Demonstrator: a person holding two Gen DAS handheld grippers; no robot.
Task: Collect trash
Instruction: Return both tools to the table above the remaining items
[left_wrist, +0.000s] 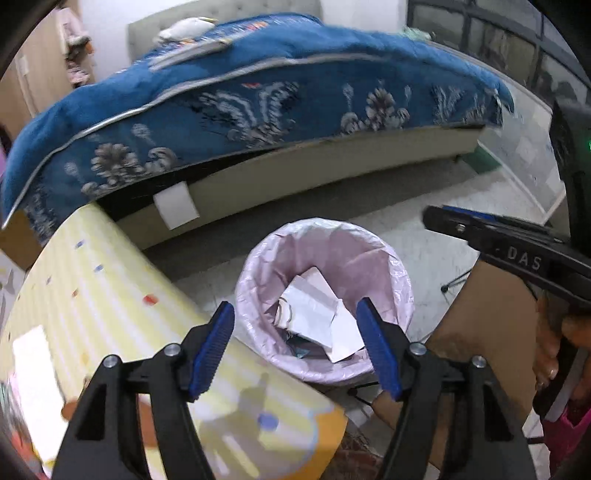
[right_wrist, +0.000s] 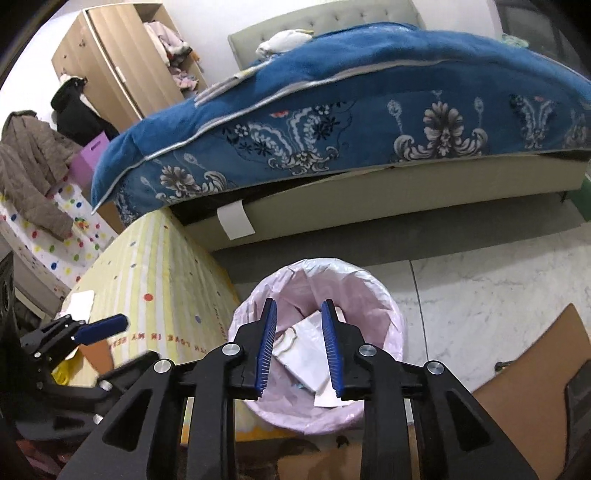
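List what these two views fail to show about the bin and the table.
- Bin bottom: both views, covered by white papers.
- Bin's near rim: right wrist view, hidden behind the right claw.
- Table near end: left wrist view, blurred and hidden behind the left claw.
- Small dark scrap under the papers: too small to identify.

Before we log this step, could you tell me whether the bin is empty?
Not empty: white paper scraps lie inside the bin, well below its rim.

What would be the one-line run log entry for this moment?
left gripper: open, empty | right gripper: open, empty, above bin | trash bin: pink liner, crumpled paper inside | table: beside bin
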